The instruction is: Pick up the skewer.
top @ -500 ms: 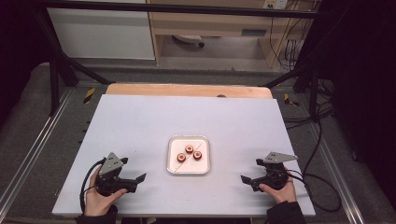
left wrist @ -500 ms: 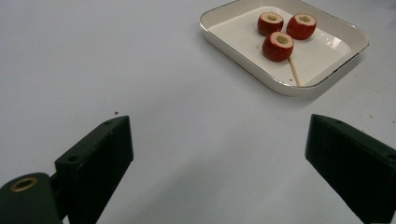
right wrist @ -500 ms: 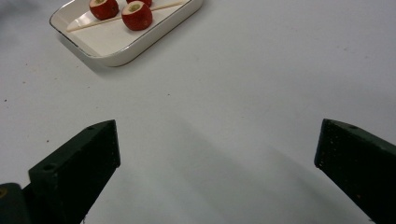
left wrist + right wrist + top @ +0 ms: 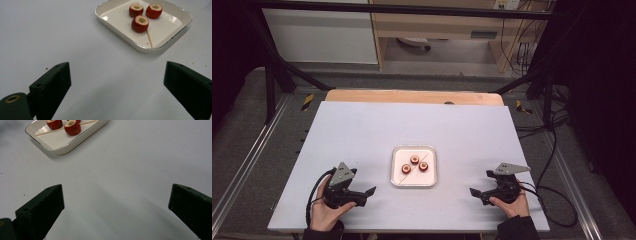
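Observation:
A small white tray [image 4: 430,179] [image 4: 117,35] [image 4: 82,138] sits at the middle of the white table. In it lie three red cored fruits [image 4: 414,160] [image 4: 140,23] [image 4: 72,127] and a thin wooden skewer [image 4: 402,180] [image 4: 150,38] [image 4: 50,131]. My left gripper [image 4: 367,196] [image 4: 117,82] rests near the front left of the table, jaws open and empty, pointing toward the tray. At the front right my right gripper [image 4: 476,193] [image 4: 115,205] is also open with nothing between its jaws, facing the tray from the other side.
The white tabletop [image 4: 412,125] lies on a wooden board [image 4: 412,96] whose strip shows at the far edge. Metal frame rails [image 4: 272,80] run along both sides. Cables [image 4: 557,145] hang at the right, and a cabinet [image 4: 437,25] stands beyond the table.

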`<act>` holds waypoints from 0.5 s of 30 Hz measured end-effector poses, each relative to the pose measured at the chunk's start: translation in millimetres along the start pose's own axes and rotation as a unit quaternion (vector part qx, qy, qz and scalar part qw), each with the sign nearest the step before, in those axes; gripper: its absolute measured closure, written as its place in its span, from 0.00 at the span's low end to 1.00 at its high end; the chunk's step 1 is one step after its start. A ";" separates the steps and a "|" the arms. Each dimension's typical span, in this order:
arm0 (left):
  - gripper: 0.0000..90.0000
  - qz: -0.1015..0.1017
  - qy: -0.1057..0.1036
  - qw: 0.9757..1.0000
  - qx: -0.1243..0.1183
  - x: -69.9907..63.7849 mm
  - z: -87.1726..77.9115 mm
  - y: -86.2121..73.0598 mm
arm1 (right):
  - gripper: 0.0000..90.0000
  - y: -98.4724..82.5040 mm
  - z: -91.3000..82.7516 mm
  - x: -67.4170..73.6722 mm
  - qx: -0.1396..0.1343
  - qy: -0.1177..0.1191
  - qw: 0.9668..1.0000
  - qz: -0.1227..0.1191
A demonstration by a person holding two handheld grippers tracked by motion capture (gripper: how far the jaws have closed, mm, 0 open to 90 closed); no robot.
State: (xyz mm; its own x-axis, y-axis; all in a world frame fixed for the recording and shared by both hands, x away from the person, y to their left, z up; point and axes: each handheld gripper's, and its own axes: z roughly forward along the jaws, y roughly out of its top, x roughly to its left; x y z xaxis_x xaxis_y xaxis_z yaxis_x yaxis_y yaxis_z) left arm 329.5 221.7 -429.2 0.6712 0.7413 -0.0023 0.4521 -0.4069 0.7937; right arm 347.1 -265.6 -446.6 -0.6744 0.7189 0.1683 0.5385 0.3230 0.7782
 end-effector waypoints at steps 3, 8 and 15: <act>0.08 0.004 0.001 1.000 0.006 -2.8 4.0 2.8 | 0.01 -0.1 0.9 0.0 0.003 0.000 1.000 -0.001; 0.08 -0.001 -0.006 1.000 0.011 -7.8 11.6 9.7 | 0.01 -0.8 2.9 0.5 0.008 0.000 1.000 -0.003; 0.08 0.010 -0.019 1.000 0.017 -24.4 23.9 31.1 | 0.01 -0.8 2.8 0.1 0.008 -0.002 1.000 -0.004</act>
State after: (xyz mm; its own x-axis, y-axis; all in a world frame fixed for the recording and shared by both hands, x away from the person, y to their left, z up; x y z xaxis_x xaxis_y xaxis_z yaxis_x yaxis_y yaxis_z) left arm 341.2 178.3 -419.0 0.7009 0.7131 -0.0102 0.4579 -0.4391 0.7730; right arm 348.0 -264.0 -448.9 -0.6770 0.7184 0.1599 0.5415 0.3391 0.7692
